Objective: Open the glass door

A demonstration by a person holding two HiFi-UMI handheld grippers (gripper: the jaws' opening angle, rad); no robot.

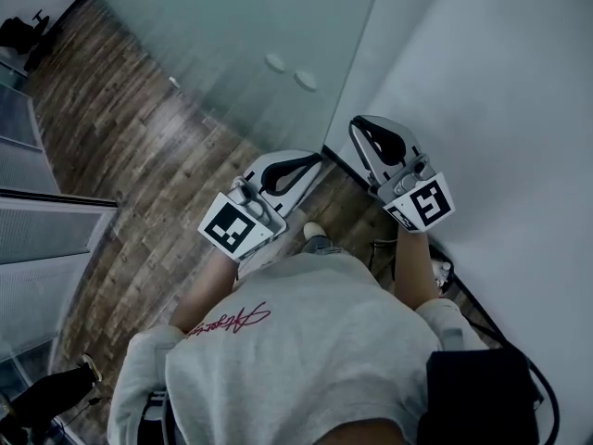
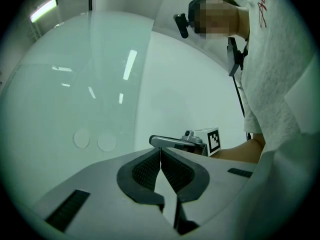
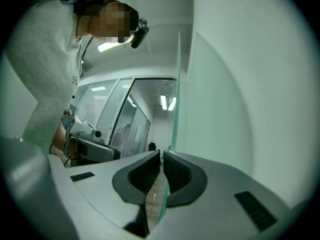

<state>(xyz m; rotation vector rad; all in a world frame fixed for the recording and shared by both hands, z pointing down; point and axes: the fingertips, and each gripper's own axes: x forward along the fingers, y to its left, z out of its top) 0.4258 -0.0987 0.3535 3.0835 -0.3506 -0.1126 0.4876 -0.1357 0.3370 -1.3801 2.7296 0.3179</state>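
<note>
Reaching for the door (image 1: 232, 35), the right gripper (image 3: 162, 156) points at its edge (image 3: 176, 84) beside the wall (image 1: 491, 82) with fingers almost together on nothing, the left gripper (image 2: 160, 151) has fingers pressed together, empty, and next it likely must push or pull that edge.
</note>
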